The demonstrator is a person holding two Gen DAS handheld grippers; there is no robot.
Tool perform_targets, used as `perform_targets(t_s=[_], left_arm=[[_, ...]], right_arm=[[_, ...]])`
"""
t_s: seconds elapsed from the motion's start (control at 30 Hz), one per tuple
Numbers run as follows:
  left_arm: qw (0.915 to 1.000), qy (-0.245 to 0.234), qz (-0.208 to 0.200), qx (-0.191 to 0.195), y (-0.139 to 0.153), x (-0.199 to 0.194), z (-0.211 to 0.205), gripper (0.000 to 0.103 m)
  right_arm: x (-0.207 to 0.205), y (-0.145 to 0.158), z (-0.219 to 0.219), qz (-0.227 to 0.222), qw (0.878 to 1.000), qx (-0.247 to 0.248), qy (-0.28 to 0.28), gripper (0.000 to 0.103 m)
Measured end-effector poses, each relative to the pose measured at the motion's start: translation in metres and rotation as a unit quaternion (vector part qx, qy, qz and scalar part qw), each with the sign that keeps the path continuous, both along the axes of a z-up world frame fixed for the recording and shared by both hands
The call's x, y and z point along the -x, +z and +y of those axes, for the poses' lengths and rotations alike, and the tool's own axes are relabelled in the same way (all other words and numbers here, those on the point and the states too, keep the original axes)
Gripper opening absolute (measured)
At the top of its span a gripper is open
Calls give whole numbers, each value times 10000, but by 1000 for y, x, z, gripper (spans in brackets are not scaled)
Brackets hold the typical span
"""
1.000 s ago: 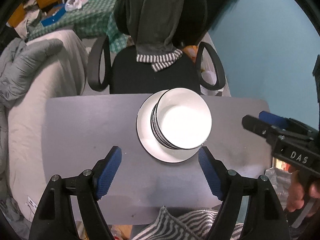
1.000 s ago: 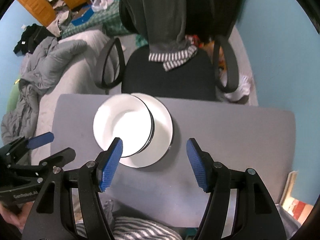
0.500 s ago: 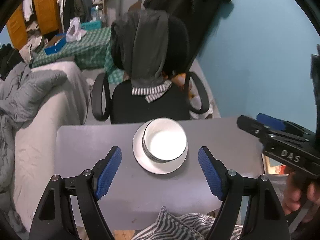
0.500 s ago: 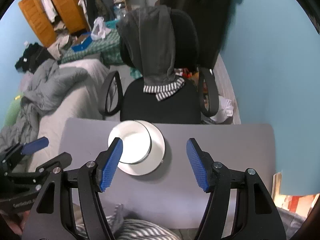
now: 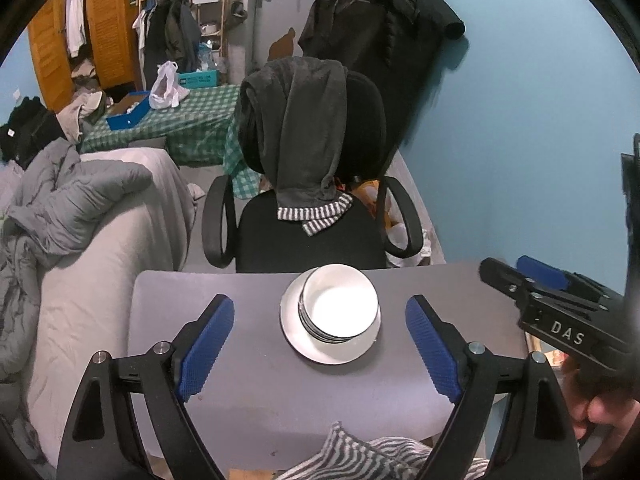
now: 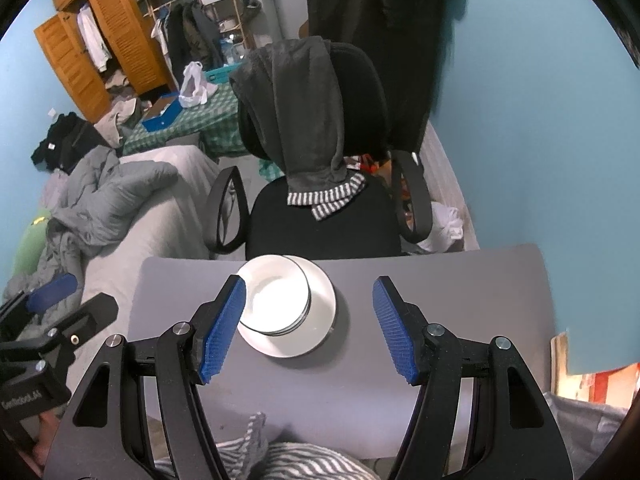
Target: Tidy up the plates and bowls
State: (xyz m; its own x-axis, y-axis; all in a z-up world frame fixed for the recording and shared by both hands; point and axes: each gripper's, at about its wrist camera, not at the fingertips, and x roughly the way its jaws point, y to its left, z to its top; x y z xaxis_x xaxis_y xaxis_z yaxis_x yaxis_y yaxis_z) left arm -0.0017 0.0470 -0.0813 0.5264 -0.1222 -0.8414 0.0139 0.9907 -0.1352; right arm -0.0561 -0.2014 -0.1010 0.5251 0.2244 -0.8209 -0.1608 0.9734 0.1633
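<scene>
A stack of white bowls (image 5: 340,306) with dark rims sits on a white plate (image 5: 298,340) near the far edge of the grey table (image 5: 248,400). The same bowls (image 6: 276,298) and plate (image 6: 322,304) show in the right wrist view. My left gripper (image 5: 320,340) hangs high above the table, its jaws opening wider with nothing between them. My right gripper (image 6: 308,328) is also raised and open, holding nothing. In the left wrist view the right gripper (image 5: 536,280) appears at the right edge in a hand (image 5: 600,416).
A black office chair (image 5: 308,236) draped with a dark grey garment stands just beyond the table. A bed with grey bedding (image 5: 80,216) lies to the left. A blue wall (image 5: 520,120) runs along the right. Striped cloth (image 5: 360,456) lies at the table's near edge.
Both grippers have risen well away from the table and tilted up, so the bowls and plate look smaller and more of the room shows. The dishes have not moved.
</scene>
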Motion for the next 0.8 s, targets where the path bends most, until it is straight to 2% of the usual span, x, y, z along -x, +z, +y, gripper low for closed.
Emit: perform_targets(t_s=[0.23, 0.8], left_arm=[[10000, -42, 76, 33, 0, 0, 0, 89], [9996, -83, 257, 103, -2, -6, 0, 89]], right_arm=[[7, 4, 1, -193, 9994, 266, -73, 65], [4, 6, -2, -115, 9997, 214, -73, 65]])
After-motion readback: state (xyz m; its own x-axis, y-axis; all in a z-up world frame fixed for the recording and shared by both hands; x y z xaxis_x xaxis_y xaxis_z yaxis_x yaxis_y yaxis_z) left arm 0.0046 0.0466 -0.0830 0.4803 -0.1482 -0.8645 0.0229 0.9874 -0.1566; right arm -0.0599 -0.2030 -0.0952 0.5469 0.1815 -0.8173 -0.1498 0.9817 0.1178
